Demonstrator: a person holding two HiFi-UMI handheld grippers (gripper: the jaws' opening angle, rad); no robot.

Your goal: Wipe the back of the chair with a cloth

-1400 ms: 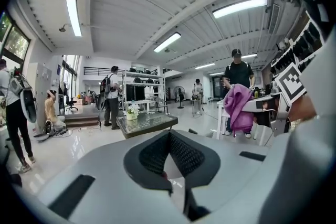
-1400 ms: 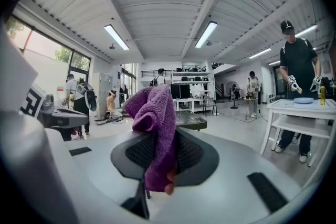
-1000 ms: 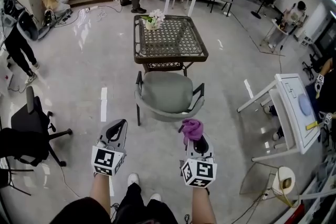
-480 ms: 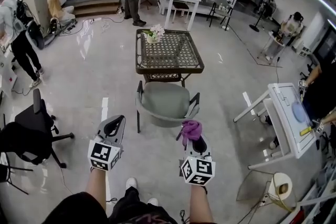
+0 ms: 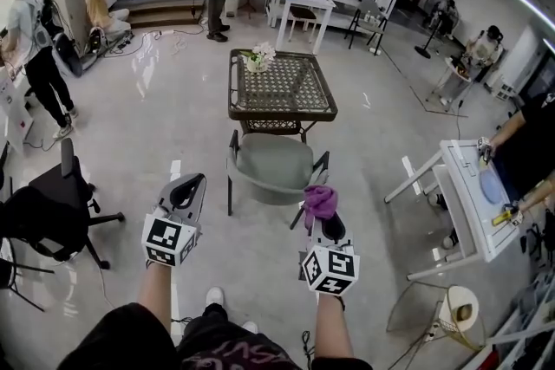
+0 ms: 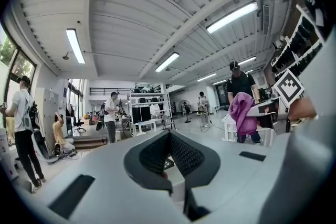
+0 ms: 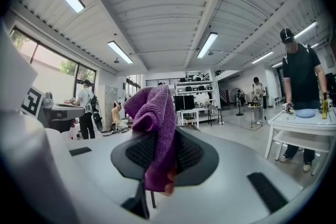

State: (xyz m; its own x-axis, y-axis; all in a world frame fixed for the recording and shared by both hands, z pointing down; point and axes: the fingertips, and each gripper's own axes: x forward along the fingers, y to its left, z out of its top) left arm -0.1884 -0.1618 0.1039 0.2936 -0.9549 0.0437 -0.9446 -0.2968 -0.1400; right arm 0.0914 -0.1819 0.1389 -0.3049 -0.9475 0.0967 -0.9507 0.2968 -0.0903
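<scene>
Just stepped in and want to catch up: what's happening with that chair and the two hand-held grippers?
A person stands behind the grey-green cushioned armchair, facing its curved back, a gripper in each hand. The right gripper is clamped on a crumpled purple cloth, held up short of the chair. The left gripper is shut and empty. No wiping has begun; the cloth is not touching the chair.
</scene>
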